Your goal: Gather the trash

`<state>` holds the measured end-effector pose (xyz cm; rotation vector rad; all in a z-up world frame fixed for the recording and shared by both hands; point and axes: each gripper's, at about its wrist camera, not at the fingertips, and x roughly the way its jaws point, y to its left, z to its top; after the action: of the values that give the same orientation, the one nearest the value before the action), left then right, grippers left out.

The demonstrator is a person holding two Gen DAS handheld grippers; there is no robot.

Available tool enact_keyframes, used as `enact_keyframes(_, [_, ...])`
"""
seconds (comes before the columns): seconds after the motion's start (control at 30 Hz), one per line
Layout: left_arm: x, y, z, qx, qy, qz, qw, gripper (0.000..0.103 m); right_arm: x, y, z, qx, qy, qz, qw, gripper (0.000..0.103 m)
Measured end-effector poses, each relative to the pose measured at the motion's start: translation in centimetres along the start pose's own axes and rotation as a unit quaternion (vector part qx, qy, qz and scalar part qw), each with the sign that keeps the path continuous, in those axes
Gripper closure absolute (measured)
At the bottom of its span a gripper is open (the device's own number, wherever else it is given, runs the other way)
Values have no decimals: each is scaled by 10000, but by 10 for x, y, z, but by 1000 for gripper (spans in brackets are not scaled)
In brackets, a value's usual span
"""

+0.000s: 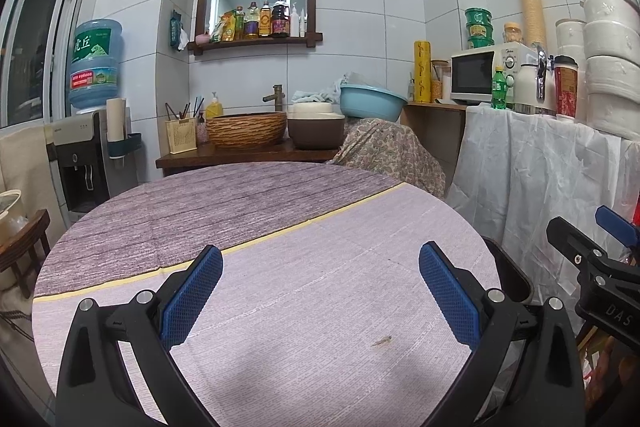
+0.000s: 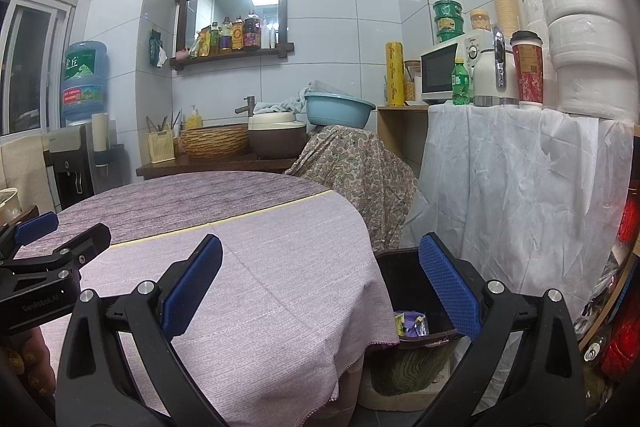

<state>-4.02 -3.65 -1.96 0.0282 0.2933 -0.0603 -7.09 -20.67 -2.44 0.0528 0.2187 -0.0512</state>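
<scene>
A round table [image 1: 280,227] with a lilac cloth fills the left wrist view; it also shows in the right wrist view [image 2: 260,267]. My left gripper [image 1: 320,291] is open and empty above the cloth; it shows at the left of the right wrist view [image 2: 48,239]. My right gripper [image 2: 320,287] is open and empty over the table's right edge; it shows at the right of the left wrist view [image 1: 592,247]. A black trash bin [image 2: 404,287] stands on the floor beside the table. A crumpled purple and yellow wrapper [image 2: 412,323] lies inside it. A small brown stain [image 1: 382,341] marks the cloth.
A wooden counter [image 1: 240,155] behind the table holds a woven basin [image 1: 246,129], a brown pot [image 1: 316,131] and a blue basin [image 1: 372,103]. A water dispenser [image 1: 80,147] stands left. A white-draped shelf [image 2: 520,167] with a microwave [image 2: 444,71] and cups stands right.
</scene>
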Motion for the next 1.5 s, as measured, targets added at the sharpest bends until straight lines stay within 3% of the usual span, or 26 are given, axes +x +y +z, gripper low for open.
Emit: enact_keyframes(1.5, [3, 1, 2, -36, 93, -37, 9999, 5, 0, 1, 0, 10, 1, 2, 10000, 6])
